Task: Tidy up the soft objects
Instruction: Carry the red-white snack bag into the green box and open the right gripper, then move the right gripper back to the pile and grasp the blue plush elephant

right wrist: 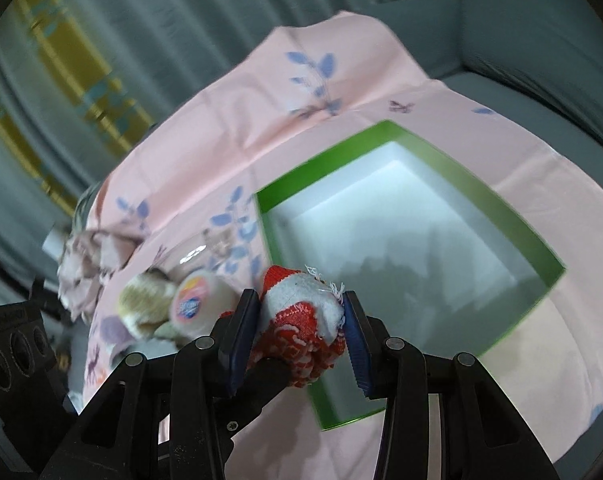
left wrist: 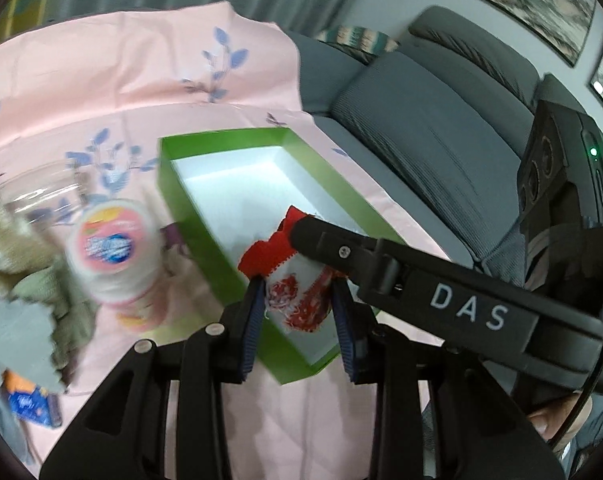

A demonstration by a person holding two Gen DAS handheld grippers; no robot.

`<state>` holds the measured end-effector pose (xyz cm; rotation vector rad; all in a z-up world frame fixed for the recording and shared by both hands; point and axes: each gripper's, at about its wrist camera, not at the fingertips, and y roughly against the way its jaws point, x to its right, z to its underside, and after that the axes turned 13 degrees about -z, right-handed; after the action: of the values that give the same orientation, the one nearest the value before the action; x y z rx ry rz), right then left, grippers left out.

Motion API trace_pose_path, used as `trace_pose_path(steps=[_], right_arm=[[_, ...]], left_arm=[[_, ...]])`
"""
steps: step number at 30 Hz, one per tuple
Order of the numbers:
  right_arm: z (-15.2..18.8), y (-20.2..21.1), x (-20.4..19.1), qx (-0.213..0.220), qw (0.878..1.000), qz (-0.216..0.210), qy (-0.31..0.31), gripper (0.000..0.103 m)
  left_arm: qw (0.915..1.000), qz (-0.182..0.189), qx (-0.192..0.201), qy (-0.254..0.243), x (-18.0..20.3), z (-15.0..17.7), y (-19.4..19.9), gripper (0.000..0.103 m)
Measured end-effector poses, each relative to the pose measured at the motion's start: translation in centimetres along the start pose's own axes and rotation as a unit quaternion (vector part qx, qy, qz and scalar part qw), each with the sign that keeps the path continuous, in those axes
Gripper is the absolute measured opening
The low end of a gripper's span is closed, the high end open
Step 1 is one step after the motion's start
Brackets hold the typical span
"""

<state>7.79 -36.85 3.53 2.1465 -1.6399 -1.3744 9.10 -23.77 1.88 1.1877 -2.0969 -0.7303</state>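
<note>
We see both claws clamped on the same red-and-white knitted cloth (left wrist: 297, 296), carried above the open green box (left wrist: 205, 240). In the left wrist view, the left gripper (left wrist: 297, 300) has its blue pads pressed on the cloth's lower part, with the cloth rising toward twelve o'clock from the fingers. The right gripper's black finger comes in from three o'clock and meets the cloth's red top edge. In the right wrist view, the right gripper (right wrist: 299, 320) squeezes the bunched cloth (right wrist: 301, 312) between its pads, and the box (right wrist: 497, 216), white inside, lies toward two o'clock of the claw. At nine o'clock of the cloth sits a white tub with a pink lid (right wrist: 193, 304) on the pink leaf-print sheet (right wrist: 261, 112).
</note>
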Motion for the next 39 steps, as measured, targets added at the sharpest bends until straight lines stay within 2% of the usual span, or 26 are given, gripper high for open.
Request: trace_pose_path(steps=[7, 17, 20, 23, 25, 26, 29, 31, 32, 35, 39], right_arm=[[-0.3, -0.4, 3.0, 0.001, 0.998, 0.036, -0.050, 0.044], [-0.4, -0.9, 4.4, -0.004, 0.995, 0.072, -0.070, 0.044], [-0.4, -0.9, 4.4, -0.003, 0.995, 0.081, -0.065, 0.044], [-0.6, -0.5, 4.0, 0.007, 0.996, 0.072, -0.057, 0.047], [-0.6, -0.1, 3.5, 0.017, 0.996, 0.071, -0.046, 0.060], [-0.6, 0.1, 3.0, 0.024, 0.996, 0.071, -0.037, 0.068], [-0.6, 0.8, 1.9, 0.040, 0.997, 0.063, -0.014, 0.070], [-0.6, 1.0, 1.2, 0.045, 0.998, 0.051, 0.000, 0.079], [-0.6, 1.1, 0.7, 0.049, 0.998, 0.049, 0.009, 0.086], [-0.5, 1.5, -0.6, 0.062, 0.996, 0.047, 0.032, 0.088], [-0.2, 1.3, -2.1, 0.062, 0.996, 0.039, 0.052, 0.095]], left_arm=[[0.9987, 0.030, -0.042, -0.001, 1.3, -0.7, -2.9, 0.032], [0.9962, 0.047, -0.071, 0.016, 1.6, -0.4, -4.5, 0.032], [0.9968, 0.047, -0.064, 0.012, 1.8, -0.2, -3.8, 0.040], [0.9977, 0.037, -0.056, 0.007, 1.7, -0.3, -3.4, 0.058], [0.9983, 0.033, -0.048, 0.008, 1.3, -0.2, -2.5, 0.069], [0.9984, 0.032, -0.045, 0.010, 1.1, -0.1, -2.3, 0.071], [0.9992, 0.024, -0.027, 0.019, 0.2, 0.0, -0.8, 0.080], [0.9993, 0.016, -0.017, 0.028, -0.6, 0.1, 0.6, 0.089], [0.9993, 0.014, -0.015, 0.031, -0.8, 0.2, 1.0, 0.089], [0.9991, 0.006, 0.000, 0.043, -2.1, 0.6, 3.0, 0.099], [0.9973, -0.024, 0.030, 0.062, -4.2, 1.1, 5.9, 0.102]])
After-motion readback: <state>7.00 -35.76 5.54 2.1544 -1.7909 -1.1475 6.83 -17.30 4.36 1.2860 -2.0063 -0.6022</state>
